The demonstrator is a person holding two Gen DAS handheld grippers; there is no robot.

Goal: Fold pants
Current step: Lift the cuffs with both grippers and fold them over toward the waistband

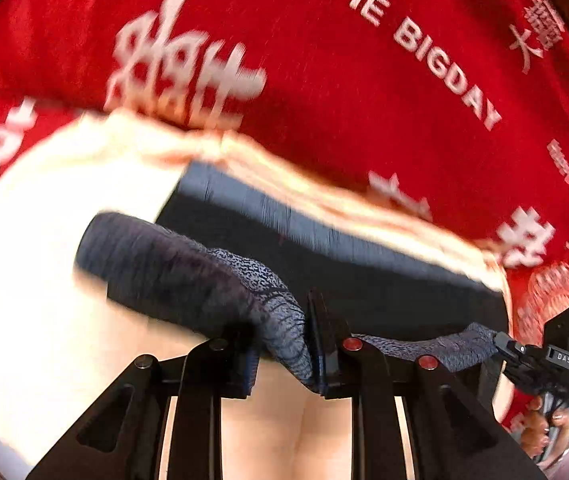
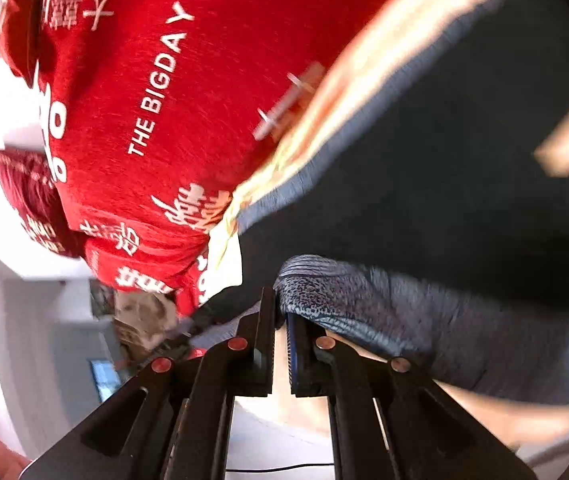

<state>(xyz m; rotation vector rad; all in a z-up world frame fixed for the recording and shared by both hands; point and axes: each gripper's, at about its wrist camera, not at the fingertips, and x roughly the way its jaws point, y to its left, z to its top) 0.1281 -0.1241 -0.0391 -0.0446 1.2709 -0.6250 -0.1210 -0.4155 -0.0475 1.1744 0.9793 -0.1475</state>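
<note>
Dark blue pants [image 1: 188, 268] stretched crosswise between left gripper [image 1: 284, 344] and right gripper [image 2: 280, 312], each clamped on the waistband, legs trailing over pale worktop [image 1: 44, 240] toward red-shirted person [image 1: 324, 80].

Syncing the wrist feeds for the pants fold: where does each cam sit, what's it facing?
Left wrist: on the left gripper, shut on the dark pants; faces the person's red shirt; right gripper at right.
Right wrist: on the right gripper, shut on the pants; faces the shirt.
Shared: pants, shirt.
</note>
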